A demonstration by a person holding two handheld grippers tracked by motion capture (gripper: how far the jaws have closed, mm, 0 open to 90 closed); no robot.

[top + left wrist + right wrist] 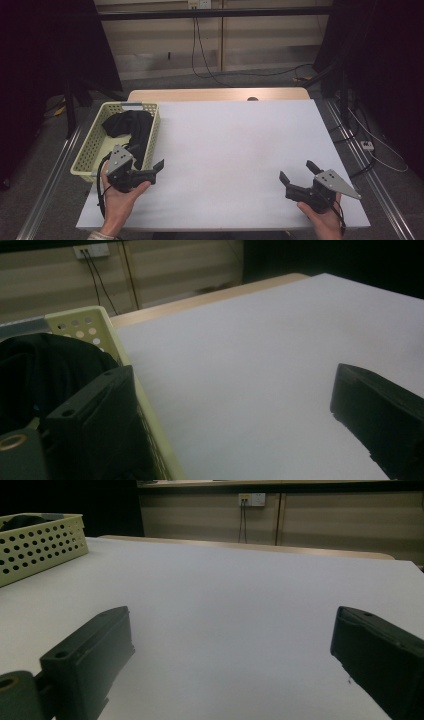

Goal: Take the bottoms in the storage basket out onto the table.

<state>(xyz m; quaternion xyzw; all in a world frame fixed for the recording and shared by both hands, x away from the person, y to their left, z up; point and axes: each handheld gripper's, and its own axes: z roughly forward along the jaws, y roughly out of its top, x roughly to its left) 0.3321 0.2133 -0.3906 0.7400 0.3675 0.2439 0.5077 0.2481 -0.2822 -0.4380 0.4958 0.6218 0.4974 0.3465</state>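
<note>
While both hands sit at the near edge of the tabletop (pixel 235 150), the left claw (pixel 148 170) hangs with jaws spread at the near right corner of the yellow basket (pixel 90 147), one jaw over its rim, holding nothing. Well apart, the right claw (pixel 299 176) gapes too, empty, over bare white surface near the right edge. Between them and beyond lies wide open sheet. Farther back, the black cloth (pixel 127 125) lies bunched inside the basket, along the left edge.
</note>
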